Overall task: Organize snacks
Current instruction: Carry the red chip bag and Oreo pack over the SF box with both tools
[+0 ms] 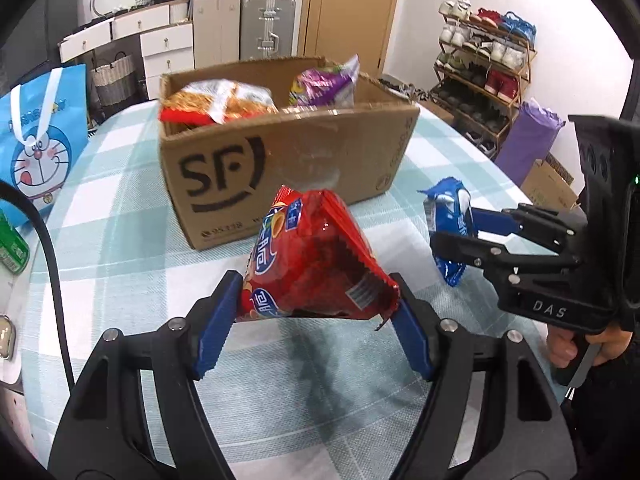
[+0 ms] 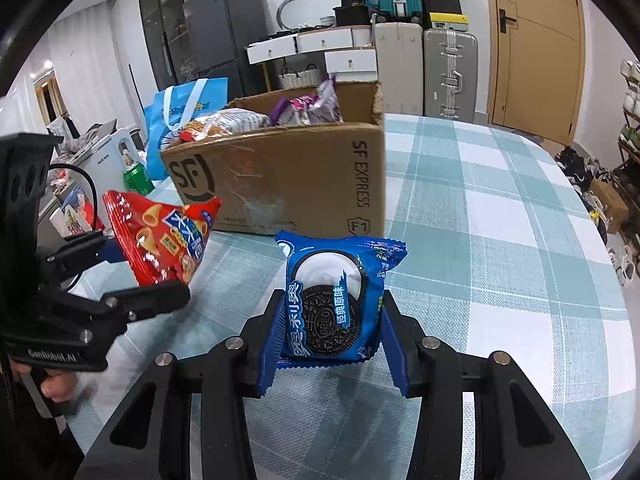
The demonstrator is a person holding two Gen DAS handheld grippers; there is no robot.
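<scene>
left hand-held gripper [image 1: 316, 316] clamps red snack bag [image 1: 312, 260]: light, crinkly, crushable; grip seam | right hand-held gripper [image 2: 330, 344] pinches Oreo pack [image 2: 332, 300]: fragile

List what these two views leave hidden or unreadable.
- Cardboard box floor: both views, hidden by its front wall and the snacks on top.
- Red snack bag front print: left wrist view, turned away.
- Green can: label too small; cut by the left wrist view's edge.
</scene>
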